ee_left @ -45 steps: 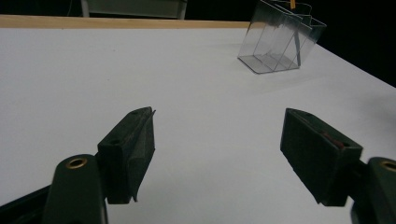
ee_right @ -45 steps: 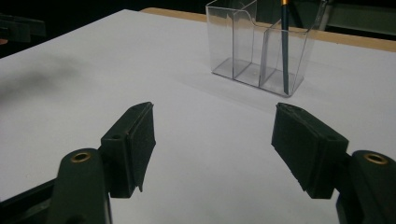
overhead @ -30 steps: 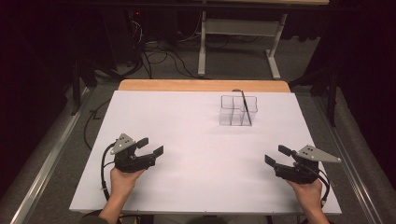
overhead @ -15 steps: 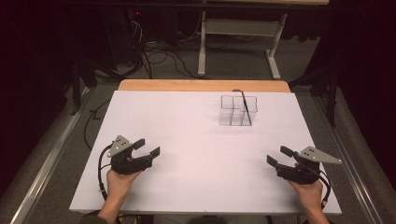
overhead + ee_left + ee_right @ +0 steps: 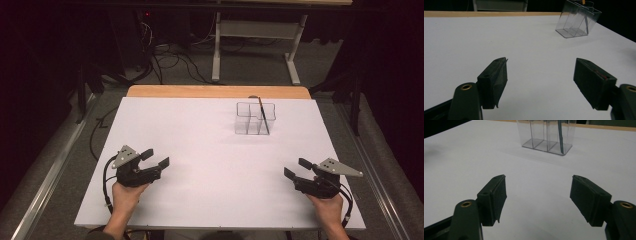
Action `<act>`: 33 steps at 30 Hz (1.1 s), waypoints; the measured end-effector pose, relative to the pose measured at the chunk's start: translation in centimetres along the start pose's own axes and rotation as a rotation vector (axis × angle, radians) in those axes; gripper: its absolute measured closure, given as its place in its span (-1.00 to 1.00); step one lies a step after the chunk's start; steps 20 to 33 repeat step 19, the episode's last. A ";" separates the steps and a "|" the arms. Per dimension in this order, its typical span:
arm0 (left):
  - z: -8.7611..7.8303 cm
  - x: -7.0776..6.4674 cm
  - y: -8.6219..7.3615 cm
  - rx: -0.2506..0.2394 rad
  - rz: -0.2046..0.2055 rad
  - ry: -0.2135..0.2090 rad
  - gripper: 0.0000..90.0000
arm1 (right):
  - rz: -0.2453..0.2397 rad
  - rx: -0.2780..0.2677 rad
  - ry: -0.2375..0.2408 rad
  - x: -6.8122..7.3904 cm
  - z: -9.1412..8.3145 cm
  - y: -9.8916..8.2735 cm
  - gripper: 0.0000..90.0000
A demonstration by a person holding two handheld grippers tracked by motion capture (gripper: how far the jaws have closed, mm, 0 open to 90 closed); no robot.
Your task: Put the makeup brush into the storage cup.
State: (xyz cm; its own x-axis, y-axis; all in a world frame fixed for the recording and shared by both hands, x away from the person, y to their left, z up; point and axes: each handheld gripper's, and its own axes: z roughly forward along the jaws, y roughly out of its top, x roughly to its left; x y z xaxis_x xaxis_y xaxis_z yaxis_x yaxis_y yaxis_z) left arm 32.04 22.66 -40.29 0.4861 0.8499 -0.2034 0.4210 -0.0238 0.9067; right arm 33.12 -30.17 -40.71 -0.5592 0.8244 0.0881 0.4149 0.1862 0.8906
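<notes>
Your left gripper (image 5: 159, 158) sits low over the near left part of the white table (image 5: 210, 150), jaws spread wide with nothing between them. Your right gripper (image 5: 297, 168) rests at the near right, jaws equally wide apart and holding nothing. The clear plastic organizer (image 5: 255, 118) stands upright at the far right-centre of the table, well apart from both grippers. A dark pen (image 5: 263, 115) leans inside one of its right compartments.

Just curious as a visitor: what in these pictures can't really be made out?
- Clear holder: top cut off by the right gripper view's upper edge.
- Dark stick inside it: too small in the high view to identify.
- Room beyond the table: lost in darkness.
</notes>
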 end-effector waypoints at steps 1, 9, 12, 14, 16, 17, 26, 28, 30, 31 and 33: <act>-0.1 -0.1 0.0 -0.005 0.005 0.007 -0.39 | 0.002 0.000 -0.002 0.0 0.0 0.0 -0.31; -0.4 -0.2 0.0 -0.007 0.012 0.010 -0.39 | 0.027 -0.002 -0.010 -0.4 -0.1 -0.2 -0.32; -0.3 -0.2 0.0 -0.006 0.012 0.008 -0.39 | 0.036 -0.007 -0.011 -0.5 -0.2 -0.2 -0.32; -0.3 -0.1 0.0 -0.005 0.008 0.009 -0.39 | 0.041 -0.004 -0.009 -0.6 -0.1 -0.2 -0.33; -0.3 -0.1 0.0 -0.009 0.004 0.006 -0.39 | 0.044 -0.004 -0.009 -0.6 -0.1 -0.2 -0.33; -0.3 -0.1 0.0 -0.010 0.005 0.007 -0.39 | 0.044 -0.004 -0.009 -0.6 -0.1 -0.2 -0.33; -0.3 -0.1 0.0 -0.014 0.005 0.007 -0.39 | 0.040 -0.006 -0.009 -0.6 -0.1 -0.2 -0.33; -0.3 -0.1 0.0 -0.014 0.005 0.007 -0.39 | 0.040 -0.006 -0.009 -0.6 -0.1 -0.2 -0.33; -0.3 -0.1 0.0 -0.014 0.005 0.007 -0.39 | 0.040 -0.006 -0.009 -0.6 -0.1 -0.2 -0.33; -0.3 -0.1 0.0 -0.014 0.005 0.007 -0.39 | 0.040 -0.006 -0.009 -0.6 -0.1 -0.2 -0.33; -0.3 -0.1 0.0 -0.014 0.005 0.007 -0.39 | 0.040 -0.006 -0.009 -0.6 -0.1 -0.2 -0.33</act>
